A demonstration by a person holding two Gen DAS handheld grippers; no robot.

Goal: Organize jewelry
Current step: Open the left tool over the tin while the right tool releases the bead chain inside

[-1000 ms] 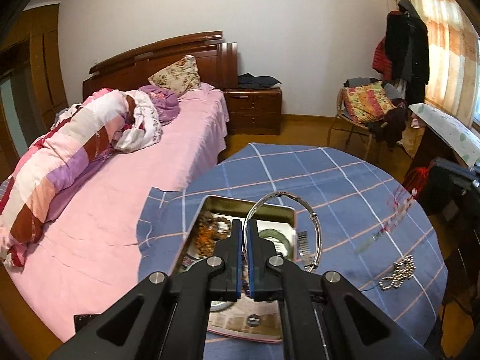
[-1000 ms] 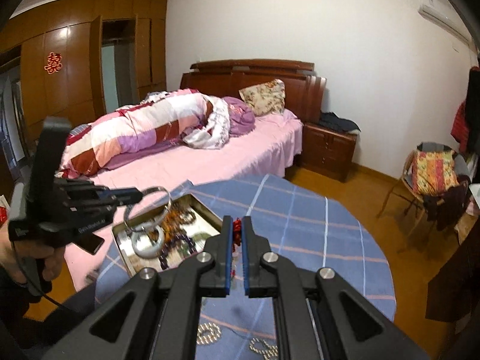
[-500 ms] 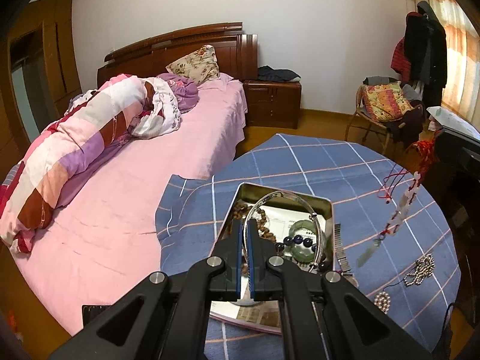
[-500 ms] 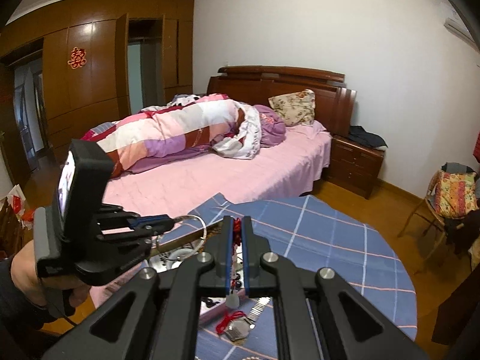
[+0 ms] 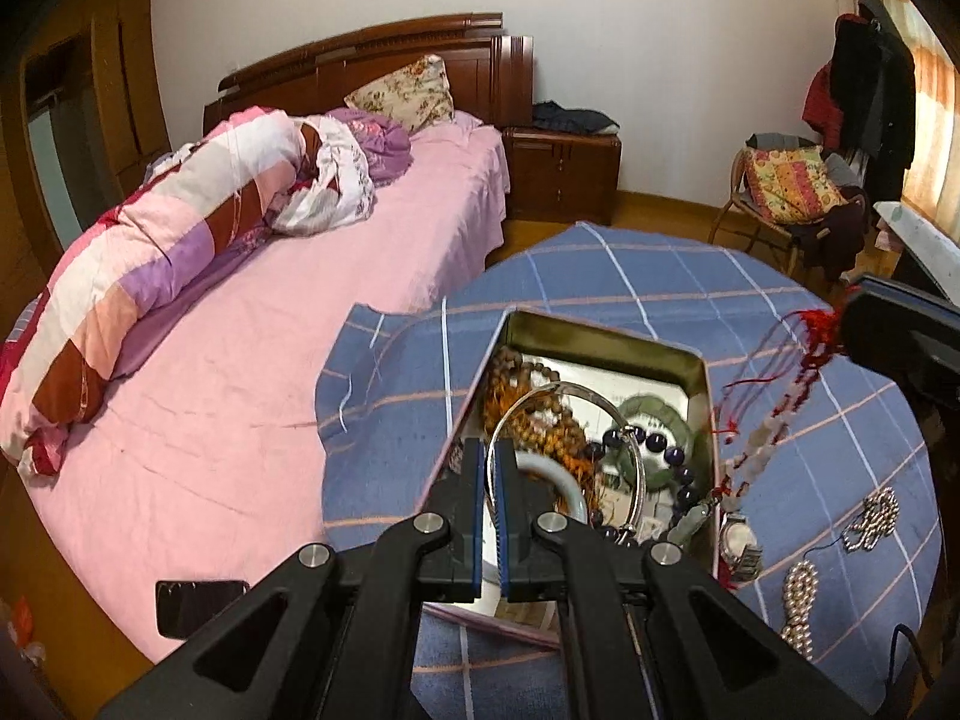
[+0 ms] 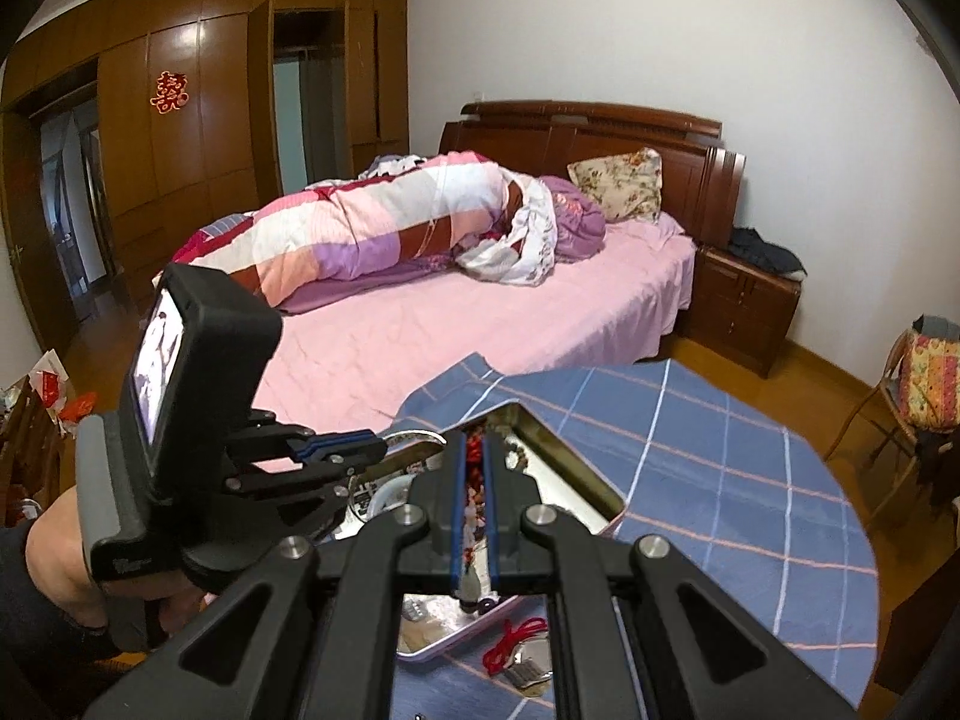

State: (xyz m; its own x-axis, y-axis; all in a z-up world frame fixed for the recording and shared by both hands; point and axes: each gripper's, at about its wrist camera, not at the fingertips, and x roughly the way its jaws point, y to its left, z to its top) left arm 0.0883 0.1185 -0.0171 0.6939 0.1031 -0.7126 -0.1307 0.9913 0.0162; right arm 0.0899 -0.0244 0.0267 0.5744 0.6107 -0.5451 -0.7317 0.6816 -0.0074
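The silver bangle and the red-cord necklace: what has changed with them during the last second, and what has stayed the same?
Both sets of tongs moved over the tin tray. The left tongs brought the silver bangle from beyond the tray's right edge to hang above the beads inside. The right tongs carried the red-cord necklace from above the cloth to the tray's right rim. Both grips stayed shut; the watch and the pearl strands did not move.

- My left gripper (image 5: pixel 493 516): matte black angular linkage arms, round silver screw heads at the joints, fingers (image 5: pixel 474 510) faced with blue ribbed pads.
- My right gripper (image 6: pixel 475 504): same black frame, silver screws, blue-edged fingers (image 6: pixel 459 516).
- Left unit seen from the right wrist camera: grey handle with small white lettering, black camera block on top, lit screen on its back.
- My left hand (image 6: pixel 57 564): bare skin, dark sleeve at the wrist.
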